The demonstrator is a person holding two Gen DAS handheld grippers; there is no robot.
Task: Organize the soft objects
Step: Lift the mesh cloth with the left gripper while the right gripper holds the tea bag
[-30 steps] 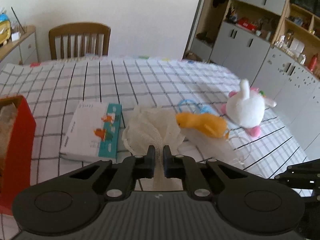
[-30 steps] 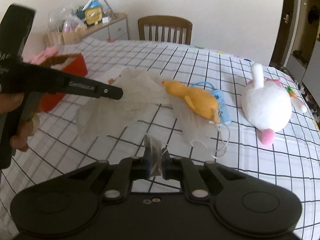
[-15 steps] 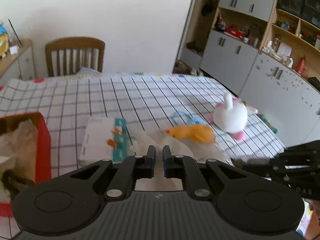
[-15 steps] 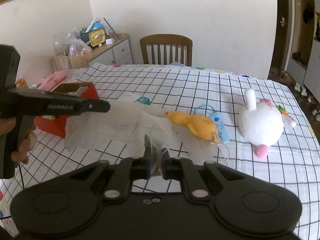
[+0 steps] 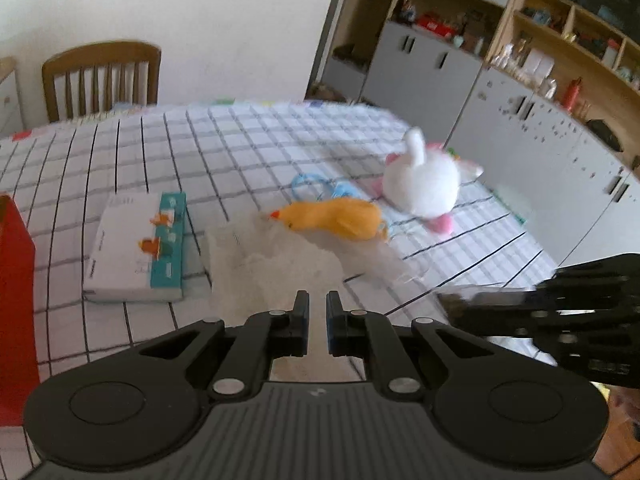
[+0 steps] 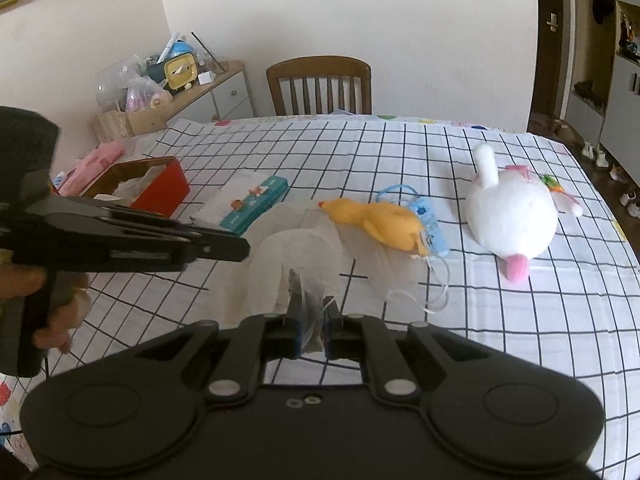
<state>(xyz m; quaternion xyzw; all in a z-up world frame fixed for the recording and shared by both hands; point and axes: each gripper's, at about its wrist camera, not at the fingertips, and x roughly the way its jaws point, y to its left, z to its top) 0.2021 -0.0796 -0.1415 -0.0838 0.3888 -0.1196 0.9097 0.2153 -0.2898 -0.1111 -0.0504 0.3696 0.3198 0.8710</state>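
A white mesh bag (image 6: 296, 256) lies on the checked tablecloth, its near edge lifted and its mouth spread between my two grippers. My right gripper (image 6: 312, 320) is shut on a bunch of the mesh. My left gripper (image 5: 318, 312) is shut too, with mesh rising into its fingers. In the right wrist view the left gripper's fingertips (image 6: 240, 248) meet the bag's left rim. A yellow plush duck (image 5: 332, 220) (image 6: 376, 224) rests on the bag's far end. Right of it lies a white plush bunny (image 5: 420, 184) (image 6: 512, 216).
A white and teal flat box (image 5: 140, 248) (image 6: 244, 204) lies left of the bag. A red box (image 6: 160, 184) holding crumpled material stands at the far left. A small blue item (image 6: 430, 220) sits behind the duck. A wooden chair (image 6: 320, 84) stands at the far table edge.
The bag's near edge has come up off the cloth and its mouth has spread wider between the grippers. The left gripper has swung towards the toys. Both grippers have stayed shut.
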